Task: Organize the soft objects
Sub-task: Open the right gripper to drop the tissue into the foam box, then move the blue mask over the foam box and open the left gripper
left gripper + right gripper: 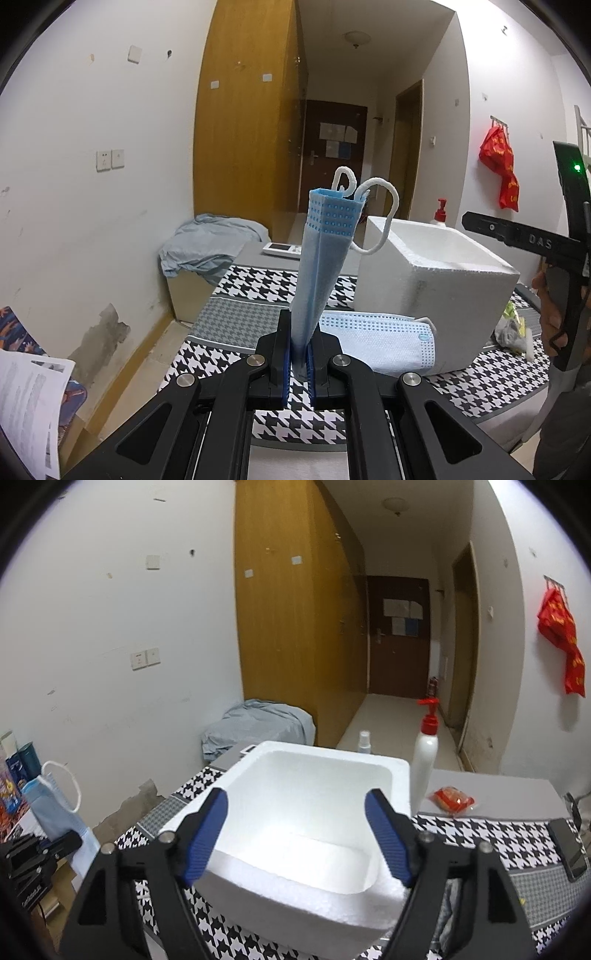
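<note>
My left gripper (300, 363) is shut on a folded blue face mask (320, 258) that stands upright from the jaws, its white ear loops at the top. It also shows at the left edge of the right wrist view (51, 805). A second face mask (384, 341) lies flat on the houndstooth cloth against the white foam box (436, 280). My right gripper (297, 830) is open and empty, held just above the near rim of the foam box (314, 886), whose inside looks empty. The right gripper's body shows at the right of the left wrist view (546, 243).
A houndstooth cloth (258, 284) covers the table. A white pump bottle (424, 764), a small spray bottle (364, 741) and a red packet (452, 799) stand behind the box. A phone (570, 849) lies at the right. A remote (282, 250) and crumpled grey cloth (207, 247) lie at the far left.
</note>
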A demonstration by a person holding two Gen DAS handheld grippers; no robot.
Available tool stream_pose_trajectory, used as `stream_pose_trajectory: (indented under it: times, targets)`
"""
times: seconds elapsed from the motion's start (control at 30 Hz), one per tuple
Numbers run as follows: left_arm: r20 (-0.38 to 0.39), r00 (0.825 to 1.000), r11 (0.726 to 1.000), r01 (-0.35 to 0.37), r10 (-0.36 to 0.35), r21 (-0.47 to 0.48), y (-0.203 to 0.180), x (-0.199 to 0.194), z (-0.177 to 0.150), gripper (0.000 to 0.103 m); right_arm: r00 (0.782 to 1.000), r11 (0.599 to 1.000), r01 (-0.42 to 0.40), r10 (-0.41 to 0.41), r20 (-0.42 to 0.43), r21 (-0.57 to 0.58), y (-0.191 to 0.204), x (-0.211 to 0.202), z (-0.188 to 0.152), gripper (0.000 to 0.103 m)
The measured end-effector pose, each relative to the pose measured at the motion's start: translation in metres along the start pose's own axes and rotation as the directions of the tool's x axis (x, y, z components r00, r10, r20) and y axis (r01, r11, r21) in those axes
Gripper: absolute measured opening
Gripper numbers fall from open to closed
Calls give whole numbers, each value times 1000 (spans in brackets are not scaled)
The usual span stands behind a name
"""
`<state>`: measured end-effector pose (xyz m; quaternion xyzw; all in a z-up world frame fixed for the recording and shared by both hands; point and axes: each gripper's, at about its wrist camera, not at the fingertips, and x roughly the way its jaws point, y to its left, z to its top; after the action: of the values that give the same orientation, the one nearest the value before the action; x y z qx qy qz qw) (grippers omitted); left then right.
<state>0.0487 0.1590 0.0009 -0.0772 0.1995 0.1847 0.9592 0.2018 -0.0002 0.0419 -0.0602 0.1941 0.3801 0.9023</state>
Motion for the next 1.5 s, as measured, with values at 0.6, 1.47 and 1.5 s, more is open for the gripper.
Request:
stream_pose_trajectory:
  times: [0.6,1.47,1.5]
  targets:
    - [10,1000,1000,14,-14,8,-3,-2,8,7,998,1000,7,-6,55,-24,1,-20,-3,95]
    - [85,991,993,102,-106,53,-36,-11,49,7,992,998,61,-59,111,-16,-18,-61,-15,95]
    - [89,990,993,105,-110,55,-38,-11,51,7,992,998,64,-62,112,-13,-20,-63,-16,95]
